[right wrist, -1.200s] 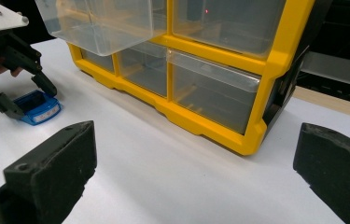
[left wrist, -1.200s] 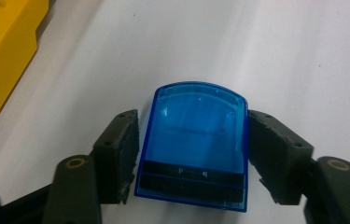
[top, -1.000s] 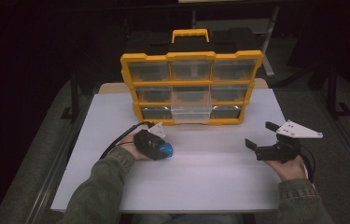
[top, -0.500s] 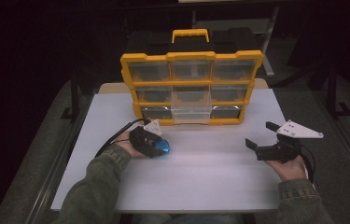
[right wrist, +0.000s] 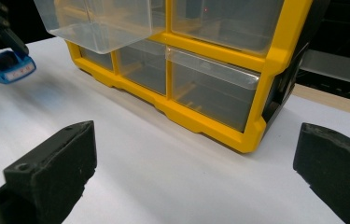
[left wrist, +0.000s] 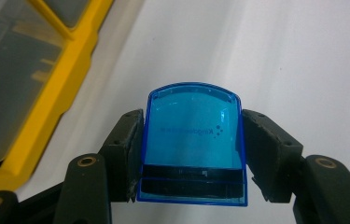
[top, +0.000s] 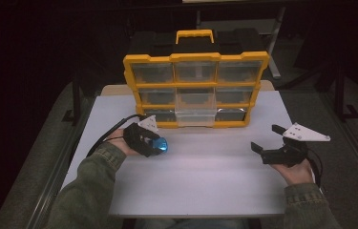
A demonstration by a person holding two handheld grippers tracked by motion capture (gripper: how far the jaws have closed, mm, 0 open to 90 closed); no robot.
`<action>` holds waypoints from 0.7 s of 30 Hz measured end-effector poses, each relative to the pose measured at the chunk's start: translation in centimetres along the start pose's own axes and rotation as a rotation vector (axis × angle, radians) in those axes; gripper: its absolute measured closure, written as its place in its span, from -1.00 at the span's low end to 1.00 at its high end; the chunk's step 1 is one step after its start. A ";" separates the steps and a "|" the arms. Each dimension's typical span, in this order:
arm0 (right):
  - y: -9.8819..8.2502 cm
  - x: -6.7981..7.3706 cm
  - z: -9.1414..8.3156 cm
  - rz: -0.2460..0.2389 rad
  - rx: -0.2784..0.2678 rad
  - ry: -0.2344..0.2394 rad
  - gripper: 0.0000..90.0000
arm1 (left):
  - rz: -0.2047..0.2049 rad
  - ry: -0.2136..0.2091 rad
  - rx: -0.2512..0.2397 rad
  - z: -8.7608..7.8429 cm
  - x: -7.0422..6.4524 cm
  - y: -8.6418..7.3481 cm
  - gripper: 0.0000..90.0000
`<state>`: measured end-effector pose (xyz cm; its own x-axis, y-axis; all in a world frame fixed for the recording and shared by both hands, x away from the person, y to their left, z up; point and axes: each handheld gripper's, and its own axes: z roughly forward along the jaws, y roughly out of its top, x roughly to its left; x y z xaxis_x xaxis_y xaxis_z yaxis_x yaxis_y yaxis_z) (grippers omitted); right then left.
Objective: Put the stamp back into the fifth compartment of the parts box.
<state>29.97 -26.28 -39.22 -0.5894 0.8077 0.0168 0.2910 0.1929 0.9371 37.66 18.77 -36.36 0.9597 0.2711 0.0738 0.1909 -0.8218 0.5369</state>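
Here, a blue box [left wrist: 192,144] was pinched by the left claw [top: 155,143], just near-left of the pulled-out drawer [top: 195,118]; the right claw [top: 266,144] was held spread.

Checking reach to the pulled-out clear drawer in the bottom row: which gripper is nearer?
Left. The left gripper, shut on the blue case, sits just in front-left of the open drawer. The right gripper, open, is farther off to the drawer's front-right.

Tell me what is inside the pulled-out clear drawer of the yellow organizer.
The pulled-out clear drawer in the bottom row of the yellow organizer looks empty through its clear walls in the right gripper view. Its back part, inside the frame, is hidden.
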 end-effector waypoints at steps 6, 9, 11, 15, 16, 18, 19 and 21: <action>0.0 0.0 0.0 -0.001 0.002 -0.001 -1.00 | -0.004 0.000 0.011 -1.1 0.1 0.1 -0.07; 0.0 0.1 0.0 0.001 0.001 -0.002 -1.00 | -0.012 -0.011 0.001 -1.6 0.2 0.2 -0.07; 0.0 0.0 0.0 0.000 -0.004 -0.003 -1.00 | -0.026 -0.014 -0.012 -2.0 0.3 0.2 -0.07; 0.0 0.0 -0.1 0.001 -0.006 -0.004 -1.00 | -0.033 -0.011 -0.020 -2.9 0.5 0.4 -0.07; 0.0 0.0 -0.1 0.002 -0.005 -0.004 -1.00 | -0.034 -0.009 -0.021 -3.1 0.5 0.5 -0.07; 0.0 0.0 -0.1 0.002 -0.004 -0.004 -1.00 | -0.030 -0.006 -0.021 -3.6 0.5 0.8 -0.07; 0.0 0.0 -0.1 0.002 -0.004 -0.004 -1.00 | -0.027 -0.004 -0.023 -3.9 0.5 0.9 -0.07; 0.0 0.1 -0.1 0.003 -0.004 -0.004 -1.00 | -0.022 0.000 -0.027 -4.5 0.5 1.1 -0.07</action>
<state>29.87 -26.29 -39.22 -0.5854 0.8106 0.0180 0.2898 0.1885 0.9383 37.39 20.21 -31.96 0.9554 0.2887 0.0620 0.2058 -0.8018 0.5610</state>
